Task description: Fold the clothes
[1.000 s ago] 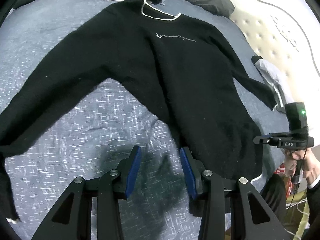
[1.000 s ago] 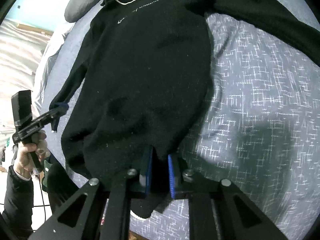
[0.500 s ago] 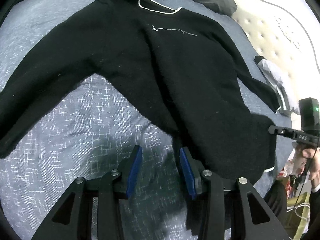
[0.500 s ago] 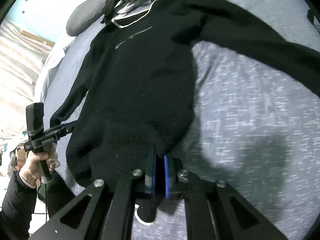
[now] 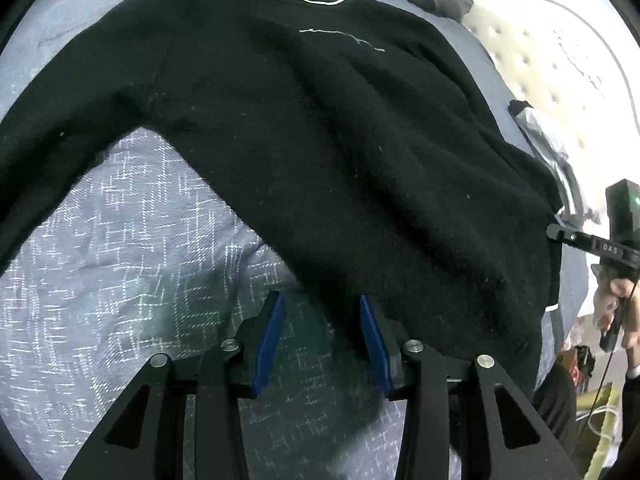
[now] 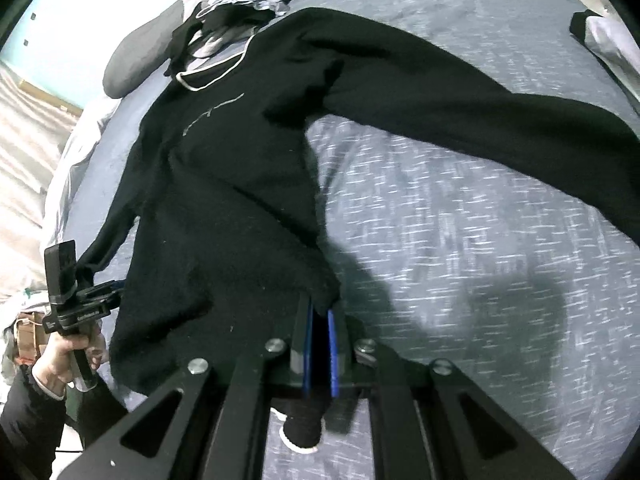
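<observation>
The sweater (image 6: 224, 208) now has its bottom corner pinched tight in the right gripper (image 6: 320, 344), lifting off the bed (image 6: 460, 240). The left gripper (image 5: 320, 336) hangs empty, jaws apart, near the bottom edge.

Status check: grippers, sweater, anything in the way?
Right gripper shut on black sweater hem corner. Left gripper open, empty, beside the hem over the bedspread. Clothes pile beyond collar, not obstructing.

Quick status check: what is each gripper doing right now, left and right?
Left gripper: open, empty, just above the bedspread beside the black sweater.
Right gripper: shut on the black sweater's bottom corner.
</observation>
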Tool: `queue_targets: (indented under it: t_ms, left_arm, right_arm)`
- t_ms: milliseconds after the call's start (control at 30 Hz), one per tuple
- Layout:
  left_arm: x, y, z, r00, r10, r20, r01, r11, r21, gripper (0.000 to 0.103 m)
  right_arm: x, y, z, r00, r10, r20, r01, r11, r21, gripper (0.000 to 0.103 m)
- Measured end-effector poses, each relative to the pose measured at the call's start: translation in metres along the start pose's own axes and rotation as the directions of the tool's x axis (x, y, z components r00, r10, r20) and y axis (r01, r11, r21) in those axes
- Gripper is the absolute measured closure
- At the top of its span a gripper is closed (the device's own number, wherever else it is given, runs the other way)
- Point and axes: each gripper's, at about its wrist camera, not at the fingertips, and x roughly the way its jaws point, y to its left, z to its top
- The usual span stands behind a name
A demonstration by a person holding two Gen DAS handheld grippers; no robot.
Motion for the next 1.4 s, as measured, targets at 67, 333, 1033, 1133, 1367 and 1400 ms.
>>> queue_targets:
  t_ms: [67,333,1033,1133,1367,1400]
  left_arm:
    - [0.002,-0.001,-0.001,1.0,-0.006,-0.002,0.006,1.0,-0.004,0.06]
    - [0.012,-0.016,-0.003,0.999,-0.033,-0.012,0.033,0.999,-0.001,0.077]
    - [-0.09,0.0,0.022,0.994,-0.012,0.111,0.001,0.996,0.092,0.099]
    - [-0.105,0.011,0.033,0.989,0.017,0.144,-0.029,0.996,0.079,0.099]
    - [-0.096,0.035,0.043,0.992,0.076,0.102,-0.078,0.997,0.019,0.099]
    - [-0.094,0.035,0.04,0.992,0.08,0.093,-0.082,0.996,0.022,0.099]
  right_arm:
    - [-0.003,-0.007,0.0,1.0,-0.008,0.015,0.007,1.0,0.023,0.097]
    - [-0.003,-0.012,-0.002,1.0,-0.014,0.012,0.013,0.999,0.031,0.097]
    - [-0.031,0.026,-0.001,0.998,0.054,0.015,-0.053,0.998,-0.043,0.097]
    - [-0.028,0.034,-0.002,0.997,0.075,0.007,-0.075,0.996,-0.047,0.097]
    - [0.001,0.066,-0.018,0.995,0.073,-0.067,-0.08,0.991,-0.104,0.097]
    - [0.006,0.069,-0.02,0.995,0.063,-0.077,-0.072,0.991,-0.114,0.097]
